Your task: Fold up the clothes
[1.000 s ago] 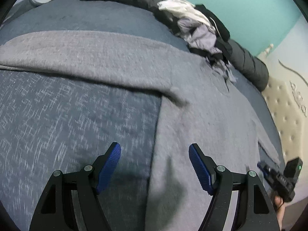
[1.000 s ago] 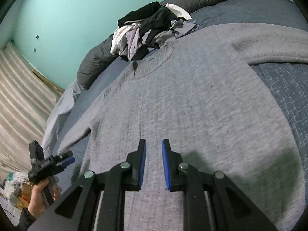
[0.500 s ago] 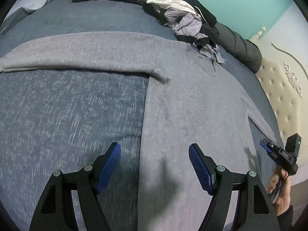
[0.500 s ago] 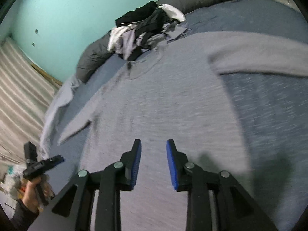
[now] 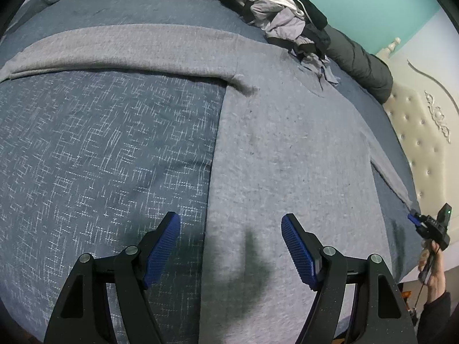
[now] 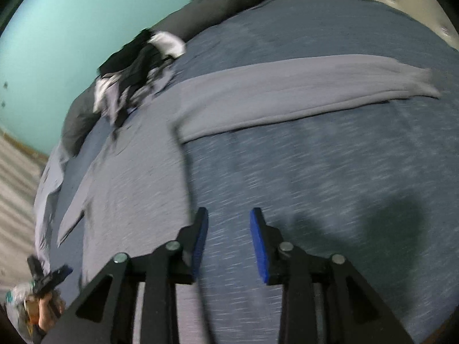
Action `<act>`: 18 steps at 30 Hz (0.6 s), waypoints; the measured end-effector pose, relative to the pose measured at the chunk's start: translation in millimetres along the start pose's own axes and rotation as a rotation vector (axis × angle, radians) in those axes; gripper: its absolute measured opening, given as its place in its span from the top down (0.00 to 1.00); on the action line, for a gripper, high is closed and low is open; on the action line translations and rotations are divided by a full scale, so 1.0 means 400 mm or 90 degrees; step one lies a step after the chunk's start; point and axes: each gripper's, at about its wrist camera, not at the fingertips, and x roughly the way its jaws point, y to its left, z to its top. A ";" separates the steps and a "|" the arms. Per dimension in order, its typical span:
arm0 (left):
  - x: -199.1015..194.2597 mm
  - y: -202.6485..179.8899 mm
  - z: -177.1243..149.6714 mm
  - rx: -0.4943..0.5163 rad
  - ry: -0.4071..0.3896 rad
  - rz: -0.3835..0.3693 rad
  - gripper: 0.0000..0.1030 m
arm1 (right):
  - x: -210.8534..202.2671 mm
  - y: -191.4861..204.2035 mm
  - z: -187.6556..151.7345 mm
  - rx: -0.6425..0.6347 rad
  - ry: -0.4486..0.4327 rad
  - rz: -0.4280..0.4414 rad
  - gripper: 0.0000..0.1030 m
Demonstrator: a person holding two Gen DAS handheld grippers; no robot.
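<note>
With the left tongs [image 5: 231, 243] apart and empty over the grey sweater [image 5: 287, 149] and the right tongs [image 6: 229, 235] opening on nothing, the spread sleeve [image 6: 301, 91] is best gripped at its cuff and laid flat across the body.

No text, label, brand, number or sign can be read in either view.
</note>
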 end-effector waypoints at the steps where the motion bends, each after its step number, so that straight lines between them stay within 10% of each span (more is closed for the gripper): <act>1: 0.002 -0.001 -0.001 0.002 0.001 0.003 0.26 | -0.007 -0.023 0.010 0.009 -0.005 -0.006 0.61; 18: 0.034 -0.035 0.021 0.027 -0.004 0.036 0.26 | -0.098 -0.423 0.177 0.276 -0.133 -0.046 0.42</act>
